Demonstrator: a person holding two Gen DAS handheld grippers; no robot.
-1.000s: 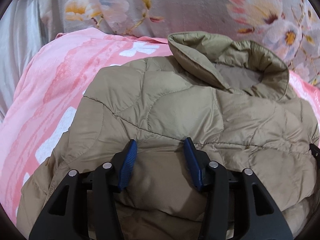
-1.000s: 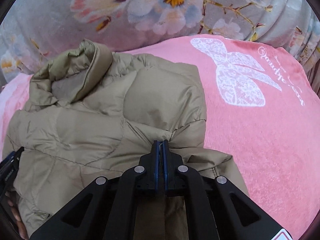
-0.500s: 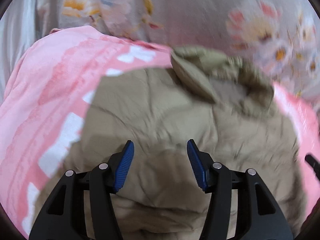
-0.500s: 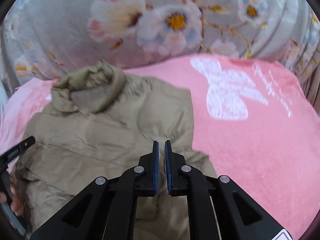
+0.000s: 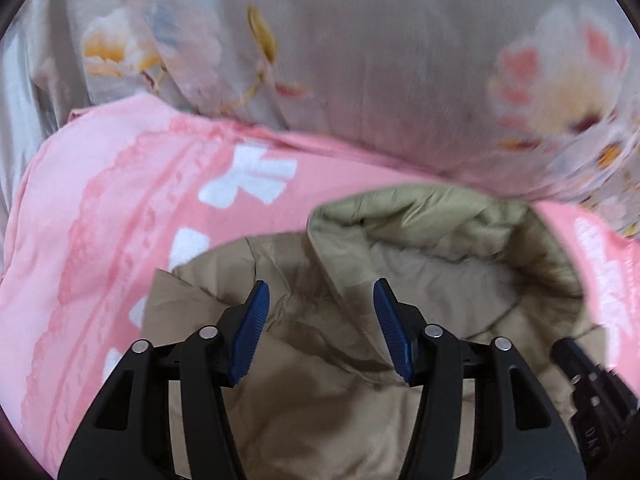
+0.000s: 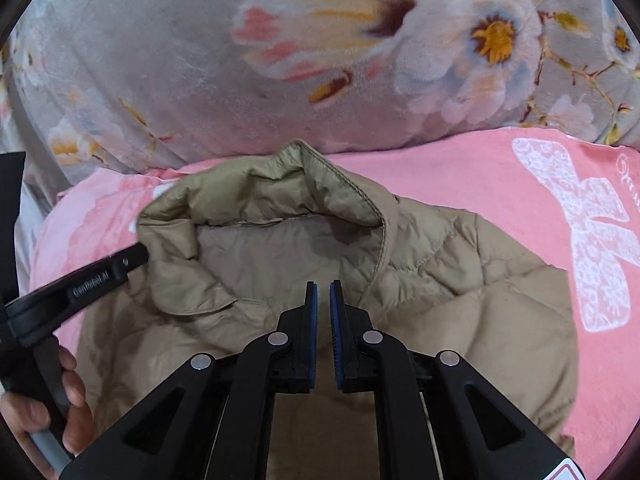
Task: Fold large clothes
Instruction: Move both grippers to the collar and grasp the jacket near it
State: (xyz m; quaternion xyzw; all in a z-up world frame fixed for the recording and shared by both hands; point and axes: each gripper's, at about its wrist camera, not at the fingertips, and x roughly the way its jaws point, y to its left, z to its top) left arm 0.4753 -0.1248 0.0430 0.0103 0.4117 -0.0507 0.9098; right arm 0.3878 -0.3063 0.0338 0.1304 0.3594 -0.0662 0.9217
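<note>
jacket: tan quilted puffer jacket (image 6: 460, 280) lies spread on a pink blanket (image 6: 460, 184), collar end toward the blanket's far edge, body running to the near edge of both views.
collar: padded collar (image 6: 248, 196) stands up in a loop around the pale lining, its stitched rim tilted over on one side; in the left wrist view it reads as a raised olive arc (image 5: 420, 208).
blanket: pink, with a white lace-pattern bow (image 6: 592, 232) printed near its right edge and white patches (image 5: 248, 176) on the left part; bare pink shows on both sides of the jacket.
backdrop: grey fabric with large flowers (image 6: 360, 40) rises just behind the blanket's far edge.
left hand-held gripper: left hand-held gripper (image 5: 320, 320) hangs over the jacket's shoulder area just below the collar, blue pads (image 5: 252, 332) standing at about a middling gap with only loose fabric seen behind them; nothing is pinched. the jaws have just been closing a little. from the right wrist view its black arm (image 6: 76, 280) reaches in from the left edge, its tip at the collar's left side; whether it touches cannot be told.
right hand-held gripper: right hand-held gripper (image 6: 324, 312) is over the jacket's middle below the collar, pads drawn to a narrow slit, no cloth between them.
hand: a person's hand (image 6: 44, 412) grips a handle at the lower left corner of the right wrist view.
blur: left wrist view is smeared, so quilting detail is unclear there.
</note>
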